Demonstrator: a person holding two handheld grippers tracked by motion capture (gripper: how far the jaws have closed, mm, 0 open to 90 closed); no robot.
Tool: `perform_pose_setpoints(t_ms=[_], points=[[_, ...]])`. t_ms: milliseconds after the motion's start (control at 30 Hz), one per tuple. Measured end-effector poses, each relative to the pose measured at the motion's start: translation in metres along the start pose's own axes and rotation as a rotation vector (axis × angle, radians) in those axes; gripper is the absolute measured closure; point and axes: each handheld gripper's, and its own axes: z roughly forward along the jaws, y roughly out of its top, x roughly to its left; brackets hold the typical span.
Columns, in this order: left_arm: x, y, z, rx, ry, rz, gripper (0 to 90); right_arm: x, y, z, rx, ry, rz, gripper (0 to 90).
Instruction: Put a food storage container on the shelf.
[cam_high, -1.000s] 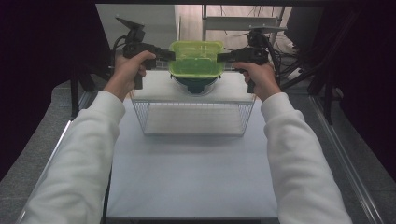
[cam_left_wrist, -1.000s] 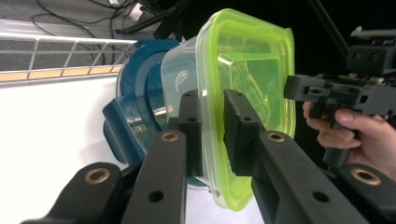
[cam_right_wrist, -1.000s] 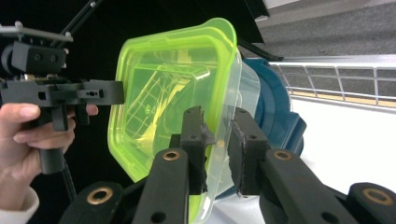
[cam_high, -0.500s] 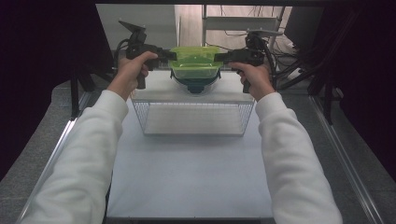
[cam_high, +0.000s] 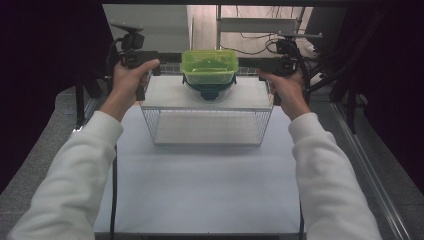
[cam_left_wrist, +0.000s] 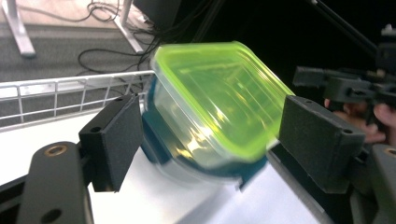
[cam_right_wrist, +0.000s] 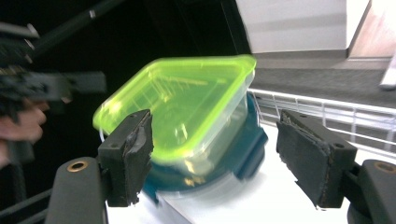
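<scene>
I've got the green-lidded container (cam_high: 209, 66) sitting on a dark teal bowl (cam_high: 209, 90), both on the white top of the wire rack (cam_high: 207, 127), at the rack's far edge, roughly mid-width. Rack stands on the desk (cam_high: 200, 190), toward its far side.

Left gripper (cam_high: 159, 67) is just left of the container, apart from it; its fingers (cam_left_wrist: 112, 140) have just been opening and now stand released. In the left gripper view the container lies between them w/ gaps on both sides, no pad pressing.

Right gripper (cam_high: 260, 70) sits just right of the container, also clear of it. Its fingers (cam_right_wrist: 128, 156) have likewise just been opening, released now, and in the right gripper view the container and bowl are framed between the pads w/o contact.

Lid is closed on the container, which sits level on the bowl.
</scene>
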Motion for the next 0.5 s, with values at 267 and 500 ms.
perform_pose_setpoints(t_ms=[267,500], points=[[-0.016,-0.032,-0.025,0.002,0.014,0.134,21.7,0.016,-0.018,-0.012,0.06,-0.048,-0.167,25.3],[-0.028,-0.071,-0.047,0.014,0.065,0.205,23.2,0.03,-0.049,-0.035,0.065,-0.05,-0.218,24.4]])
